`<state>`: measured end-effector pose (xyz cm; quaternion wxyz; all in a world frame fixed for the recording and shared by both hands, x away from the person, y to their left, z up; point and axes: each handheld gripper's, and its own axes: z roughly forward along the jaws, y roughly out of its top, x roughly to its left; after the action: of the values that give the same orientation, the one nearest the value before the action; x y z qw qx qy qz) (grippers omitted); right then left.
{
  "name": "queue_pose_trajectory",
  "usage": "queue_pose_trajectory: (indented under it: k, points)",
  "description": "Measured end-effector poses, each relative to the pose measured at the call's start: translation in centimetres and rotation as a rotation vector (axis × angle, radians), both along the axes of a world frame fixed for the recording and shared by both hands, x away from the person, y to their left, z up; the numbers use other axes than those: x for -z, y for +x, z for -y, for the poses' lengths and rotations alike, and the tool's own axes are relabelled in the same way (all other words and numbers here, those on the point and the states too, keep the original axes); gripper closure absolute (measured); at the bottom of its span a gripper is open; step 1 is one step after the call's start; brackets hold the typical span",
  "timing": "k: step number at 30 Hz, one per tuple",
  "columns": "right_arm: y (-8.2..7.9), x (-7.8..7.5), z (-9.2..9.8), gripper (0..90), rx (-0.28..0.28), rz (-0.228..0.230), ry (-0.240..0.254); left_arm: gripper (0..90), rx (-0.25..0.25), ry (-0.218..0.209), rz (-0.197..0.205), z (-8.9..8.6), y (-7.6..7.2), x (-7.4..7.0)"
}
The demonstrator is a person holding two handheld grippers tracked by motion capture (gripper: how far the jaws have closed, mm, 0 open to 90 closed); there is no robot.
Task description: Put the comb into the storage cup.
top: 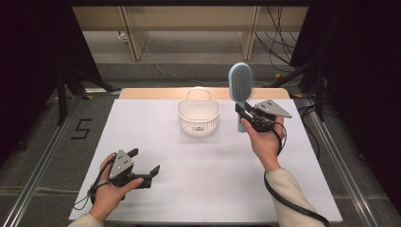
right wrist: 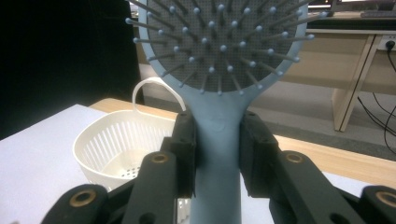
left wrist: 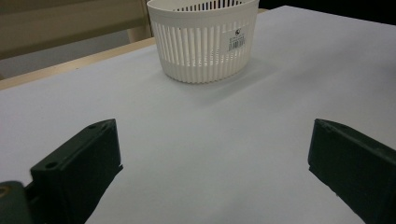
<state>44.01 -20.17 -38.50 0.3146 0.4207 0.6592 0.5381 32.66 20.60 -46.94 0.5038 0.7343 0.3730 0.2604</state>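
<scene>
Hairbrush (right wrist: 219, 126) handle sits clamped between the right gripper (top: 247, 115) jaws at the neck — stiff, light, smooth plastic, held upright right of centre, beside the basket (top: 198, 118). Left gripper (top: 144, 163), lower left, gapes with nothing in it.

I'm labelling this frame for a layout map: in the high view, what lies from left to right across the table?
Left gripper, jaws open, → white basket → blue hairbrush held upright → right gripper clamped on its handle.
</scene>
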Motion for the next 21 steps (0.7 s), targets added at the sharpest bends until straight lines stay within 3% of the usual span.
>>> queue_pose_trajectory:
  k: [21]
  points:
    - [0.32,-0.13,0.13,70.4,0.005,0.001,0.008,1.9,-0.002,-0.002,-0.002,0.01,0.01,0.01]
